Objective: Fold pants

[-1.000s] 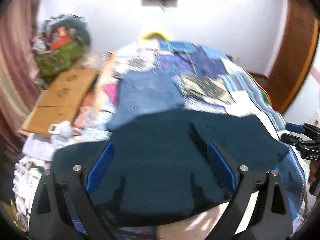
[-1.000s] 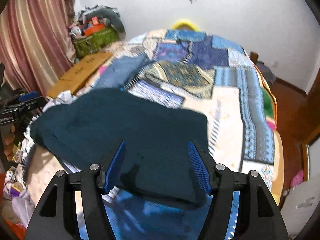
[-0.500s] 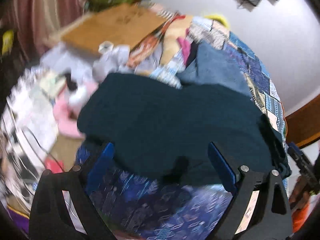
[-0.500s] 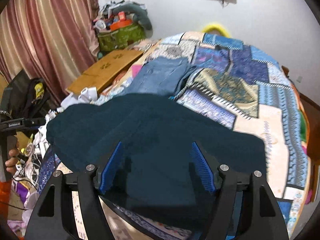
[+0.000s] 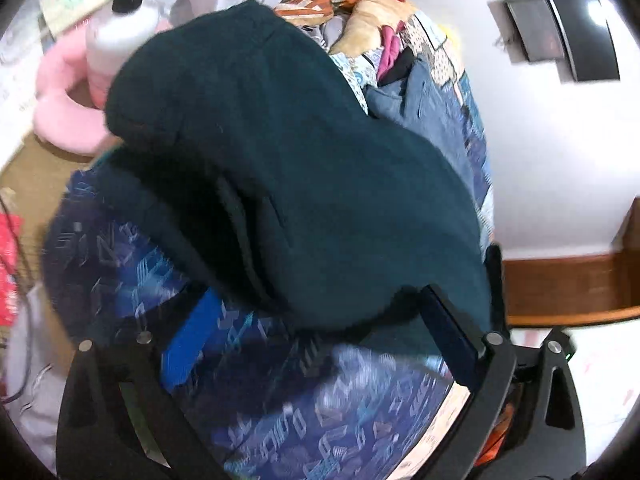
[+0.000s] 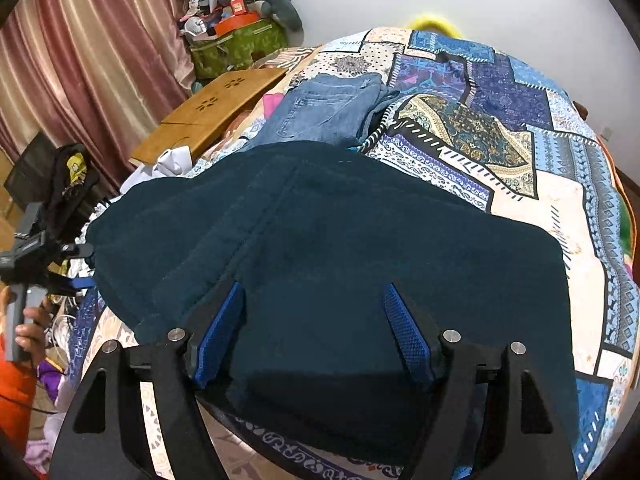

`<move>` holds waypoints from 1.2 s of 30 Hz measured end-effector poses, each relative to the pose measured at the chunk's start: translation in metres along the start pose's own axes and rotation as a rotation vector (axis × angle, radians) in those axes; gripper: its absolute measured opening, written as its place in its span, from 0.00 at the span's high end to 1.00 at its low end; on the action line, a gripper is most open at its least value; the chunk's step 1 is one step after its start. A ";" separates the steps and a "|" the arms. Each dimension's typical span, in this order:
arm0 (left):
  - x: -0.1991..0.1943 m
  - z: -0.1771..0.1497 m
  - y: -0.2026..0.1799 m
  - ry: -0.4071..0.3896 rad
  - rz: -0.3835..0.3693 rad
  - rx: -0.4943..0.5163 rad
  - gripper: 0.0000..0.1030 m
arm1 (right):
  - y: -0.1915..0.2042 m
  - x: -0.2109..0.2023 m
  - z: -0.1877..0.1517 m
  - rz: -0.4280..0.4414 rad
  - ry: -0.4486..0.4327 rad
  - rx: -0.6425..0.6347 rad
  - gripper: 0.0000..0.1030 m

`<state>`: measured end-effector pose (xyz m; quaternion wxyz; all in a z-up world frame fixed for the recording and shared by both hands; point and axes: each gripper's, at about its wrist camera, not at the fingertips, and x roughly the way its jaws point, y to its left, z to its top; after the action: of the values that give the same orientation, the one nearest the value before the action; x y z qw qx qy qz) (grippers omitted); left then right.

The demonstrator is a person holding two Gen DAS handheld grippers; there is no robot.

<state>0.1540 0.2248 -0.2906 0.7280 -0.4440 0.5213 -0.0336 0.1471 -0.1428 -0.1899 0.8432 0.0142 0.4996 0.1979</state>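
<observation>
Dark teal pants (image 6: 340,248) lie spread on a patchwork bedspread (image 6: 500,128), near its front edge. In the right wrist view my right gripper (image 6: 312,312) is open, its blue pads over the near part of the pants. In the left wrist view the pants (image 5: 288,168) hang in a bulge over the bed's side. My left gripper (image 5: 320,320) is open at the pants' lower edge. It also shows at the far left of the right wrist view (image 6: 72,264), held by a hand beside the pants' left end.
Folded blue jeans (image 6: 324,108) lie behind the teal pants. A wooden board (image 6: 216,108) and a green bag (image 6: 236,48) sit at the left, by pink curtains (image 6: 80,60). A white bottle (image 5: 116,36) and pink cushion (image 5: 64,120) lie beside the bed.
My left gripper has swung down and left to the bed's side, now looking at the pants' end from close up. My right gripper moved slightly closer over the pants.
</observation>
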 end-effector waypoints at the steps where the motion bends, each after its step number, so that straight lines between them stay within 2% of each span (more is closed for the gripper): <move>1: 0.005 0.006 0.004 -0.004 -0.019 -0.006 0.04 | -0.001 0.000 0.000 0.004 -0.001 0.003 0.32; 4: 0.014 0.023 0.009 -0.024 0.008 -0.038 0.07 | -0.001 0.001 -0.001 0.007 -0.004 0.011 0.32; 5: 0.017 0.030 0.007 -0.033 0.059 -0.031 0.18 | -0.001 0.001 -0.001 0.007 -0.005 0.013 0.32; 6: 0.019 0.034 0.005 -0.042 0.128 -0.017 0.37 | -0.001 0.001 -0.002 0.007 -0.006 0.017 0.32; 7: 0.021 0.038 0.001 -0.052 0.199 0.006 0.44 | -0.002 0.001 -0.002 0.007 -0.008 0.021 0.32; 9: 0.021 0.041 -0.006 -0.072 0.248 0.039 0.65 | -0.002 0.000 -0.003 0.008 -0.010 0.030 0.32; 11: 0.011 0.041 -0.022 -0.123 0.314 0.094 0.73 | -0.004 -0.003 -0.003 0.013 -0.015 0.044 0.32; 14: -0.016 0.037 -0.063 -0.250 0.404 0.231 0.77 | -0.014 -0.015 -0.005 0.040 -0.034 0.084 0.32; 16: -0.038 0.029 -0.101 -0.351 0.457 0.353 0.78 | -0.025 -0.028 -0.007 0.022 -0.063 0.104 0.32; 18: -0.055 0.022 -0.136 -0.427 0.472 0.445 0.79 | -0.038 -0.045 -0.013 -0.034 -0.098 0.115 0.32; 21: -0.074 0.005 -0.197 -0.512 0.431 0.577 0.79 | -0.057 -0.059 -0.026 -0.063 -0.100 0.141 0.32; 25: -0.083 -0.024 -0.279 -0.551 0.293 0.715 0.79 | -0.078 -0.057 -0.050 -0.111 -0.063 0.158 0.32; 28: -0.067 -0.039 -0.334 -0.508 0.177 0.777 0.79 | -0.087 -0.054 -0.058 -0.063 -0.062 0.191 0.32; 31: -0.039 -0.053 -0.378 -0.432 0.109 0.823 0.80 | -0.089 -0.053 -0.059 -0.045 -0.076 0.191 0.32; 34: -0.002 -0.073 -0.415 -0.346 0.074 0.878 0.80 | -0.092 -0.050 -0.062 -0.026 -0.080 0.202 0.32; 36: 0.021 -0.092 -0.431 -0.321 0.087 0.937 0.81 | -0.094 -0.048 -0.063 -0.013 -0.081 0.213 0.32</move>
<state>0.2699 -0.1023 -0.0177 0.9212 -0.0467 0.3494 -0.1649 0.1037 -0.2566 -0.2019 0.8577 0.1086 0.4834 0.1373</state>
